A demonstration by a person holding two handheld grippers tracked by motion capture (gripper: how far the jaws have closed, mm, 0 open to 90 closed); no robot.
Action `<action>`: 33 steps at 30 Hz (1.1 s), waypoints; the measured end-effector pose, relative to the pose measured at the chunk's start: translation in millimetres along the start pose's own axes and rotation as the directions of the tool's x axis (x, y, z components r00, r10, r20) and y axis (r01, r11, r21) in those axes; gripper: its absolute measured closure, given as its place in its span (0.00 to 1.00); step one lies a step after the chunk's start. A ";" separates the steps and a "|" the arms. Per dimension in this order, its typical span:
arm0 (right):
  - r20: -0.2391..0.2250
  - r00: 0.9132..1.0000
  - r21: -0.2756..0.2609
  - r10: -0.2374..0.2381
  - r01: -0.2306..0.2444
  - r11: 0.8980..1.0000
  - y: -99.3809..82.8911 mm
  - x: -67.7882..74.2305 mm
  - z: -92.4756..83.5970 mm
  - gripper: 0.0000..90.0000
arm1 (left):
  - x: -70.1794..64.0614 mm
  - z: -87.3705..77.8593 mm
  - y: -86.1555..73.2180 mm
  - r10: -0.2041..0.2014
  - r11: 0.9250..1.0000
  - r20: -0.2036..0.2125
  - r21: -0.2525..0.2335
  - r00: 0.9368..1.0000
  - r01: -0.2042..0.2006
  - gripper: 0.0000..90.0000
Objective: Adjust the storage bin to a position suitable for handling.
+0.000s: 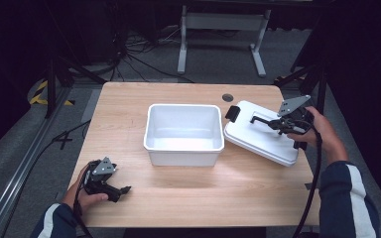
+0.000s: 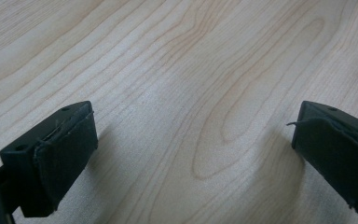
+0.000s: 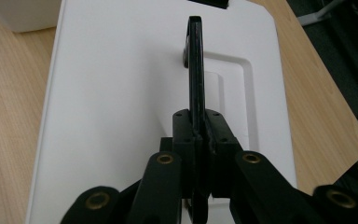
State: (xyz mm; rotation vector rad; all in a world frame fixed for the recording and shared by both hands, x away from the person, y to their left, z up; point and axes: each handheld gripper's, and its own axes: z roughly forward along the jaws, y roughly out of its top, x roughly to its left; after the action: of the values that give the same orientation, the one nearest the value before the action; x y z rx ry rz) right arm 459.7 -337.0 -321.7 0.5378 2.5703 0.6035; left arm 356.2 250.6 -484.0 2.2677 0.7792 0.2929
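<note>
An empty white plastic box (image 1: 183, 134) stands in the middle of the wooden table (image 1: 188, 193). Its white lid (image 1: 260, 131) (image 3: 116, 93) lies tilted to the right of the box, one edge against the box's rim. A black handle (image 1: 260, 120) (image 3: 196, 70) stands upright on the lid. My right gripper (image 1: 277, 124) (image 3: 198, 133) is shut on that handle. My left gripper (image 1: 125, 190) (image 2: 193, 149) rests low over bare table at the front left, its jaws wide apart and nothing between them.
A black latch (image 1: 232, 113) sticks out at the lid's far end. A dark round grommet (image 1: 227, 97) sits in the tabletop behind the lid. Cables and a white table frame (image 1: 223, 29) are on the floor beyond the table.
</note>
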 end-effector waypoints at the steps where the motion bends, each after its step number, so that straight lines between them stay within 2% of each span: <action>1: -0.004 1.000 0.002 0.006 -0.006 1.000 -0.9 0.0 3.7 0.94 | 0.1 -0.1 0.0 0.001 1.000 0.000 0.001 1.000 -0.001 0.01; 18: -0.018 0.999 0.039 0.030 -0.030 0.999 -2.3 2.6 46.3 0.94 | 0.2 -0.1 0.0 0.002 1.000 0.000 0.001 1.000 -0.002 0.01; 23: -0.021 0.998 0.031 0.051 -0.051 0.998 -5.3 0.6 51.8 0.94 | 0.0 0.0 0.0 0.000 1.000 0.000 0.000 1.000 0.000 0.01; 33: -0.024 0.998 0.047 0.062 -0.061 0.997 -7.6 0.4 58.3 0.94 | 0.0 0.0 0.0 0.000 1.000 0.000 0.000 1.000 0.000 0.01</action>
State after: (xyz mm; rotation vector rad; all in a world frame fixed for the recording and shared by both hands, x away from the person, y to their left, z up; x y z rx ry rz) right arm 486.4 -324.4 -372.6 0.6310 2.6052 0.5756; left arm 356.2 250.7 -484.0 2.2677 0.7783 0.2926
